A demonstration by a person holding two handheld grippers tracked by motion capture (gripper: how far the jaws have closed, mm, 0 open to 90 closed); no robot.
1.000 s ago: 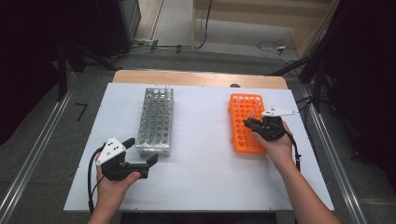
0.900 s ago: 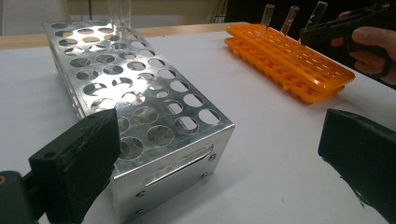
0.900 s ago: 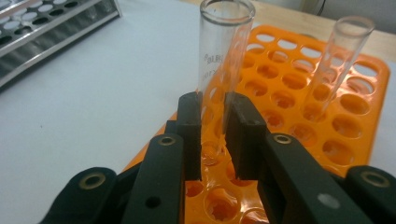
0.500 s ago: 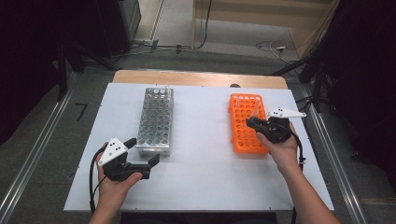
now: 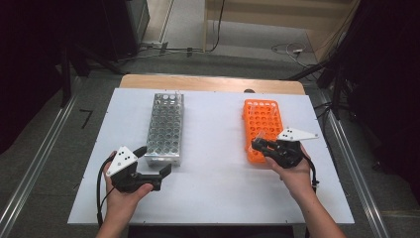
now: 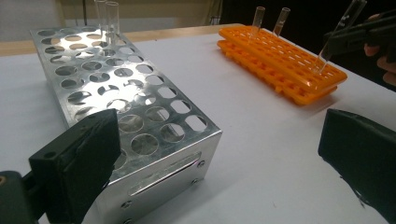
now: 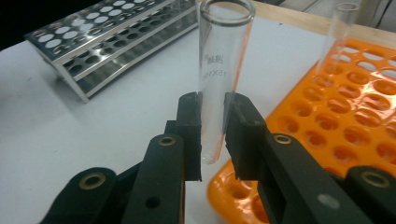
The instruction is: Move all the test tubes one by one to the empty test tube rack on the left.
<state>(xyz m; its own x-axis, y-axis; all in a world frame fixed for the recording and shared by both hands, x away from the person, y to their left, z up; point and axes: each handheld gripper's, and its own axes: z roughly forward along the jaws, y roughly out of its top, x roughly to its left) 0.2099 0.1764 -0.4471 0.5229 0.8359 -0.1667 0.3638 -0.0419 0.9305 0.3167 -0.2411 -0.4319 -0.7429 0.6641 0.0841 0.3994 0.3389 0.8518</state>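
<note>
The right gripper (image 5: 257, 144) — test tube (image 7: 219, 79) clamped — has drawn back along the orange rack (image 5: 262, 116).

In the high view we can't make out the test tube (image 7: 218, 88) in the right tongs (image 5: 259, 144), too small and clear, and the metal rack (image 7: 112, 35) and orange rack (image 7: 355, 135) run off the right gripper view's edges.

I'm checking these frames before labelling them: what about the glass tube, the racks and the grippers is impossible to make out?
- Glass tube: its printed marking is blurred in the right gripper view.
- Orange rack: in the high view the right gripper covers its near corner, and its clear tubes are too faint to count.
- Metal rack: the left gripper jaw hides its near left corner in the left gripper view.
</note>
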